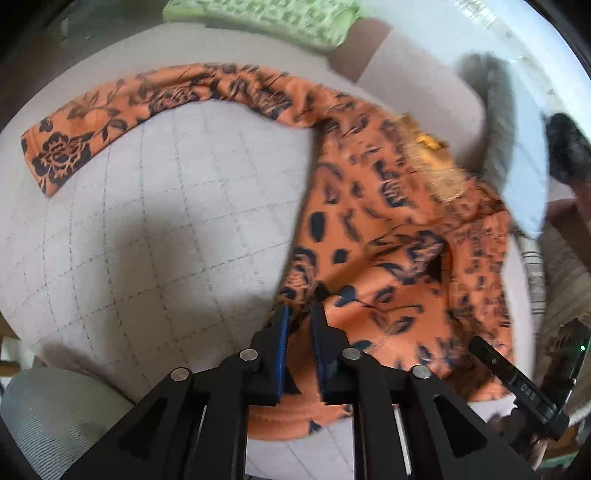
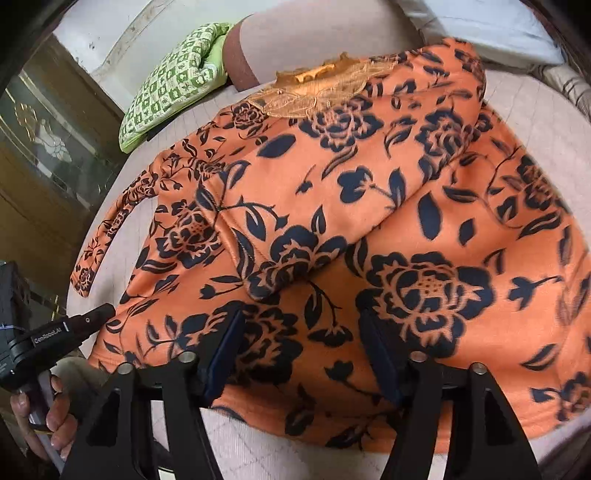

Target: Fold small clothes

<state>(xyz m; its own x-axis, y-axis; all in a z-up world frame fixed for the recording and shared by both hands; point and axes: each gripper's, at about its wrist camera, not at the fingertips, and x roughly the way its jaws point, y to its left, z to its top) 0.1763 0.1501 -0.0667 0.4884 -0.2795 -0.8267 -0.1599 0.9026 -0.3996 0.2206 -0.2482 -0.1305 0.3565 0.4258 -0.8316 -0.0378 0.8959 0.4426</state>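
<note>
Your orange floral top (image 2: 332, 206) lies spread on the quilted grey mattress (image 1: 155, 206). Lace collar (image 2: 317, 92) points to the far side, near the green checked pillow (image 2: 173, 77).

Left sleeve (image 1: 110, 110) stretches out flat and long across the mattress, well apart from the body of the garment; cuff end at far left in the left wrist view. Right sleeve (image 2: 332, 206) lies folded diagonally over the chest, its cuff near the centre of the front panel.

Your left gripper (image 1: 300, 314): fingers drawn close together, blue pads (image 1: 282, 343) pinching a bunched edge of the orange cloth near the hem. The fabric rises between the pads; grip looks firm. That side of the garment is blurred in the left wrist view.

Your right gripper (image 2: 303, 354): fingers spread wide, one pad (image 2: 225, 350) on each side, resting just over the lower front panel near the hem. Nothing is caught between them.

Your left hand (image 2: 55, 417) shows at the lower left edge of the right wrist view, wrapped round the handle. A dark wooden cabinet with glass (image 2: 48, 147) stands beyond the mattress edge. White bedding (image 2: 498, 33) lies past the collar at upper right.
</note>
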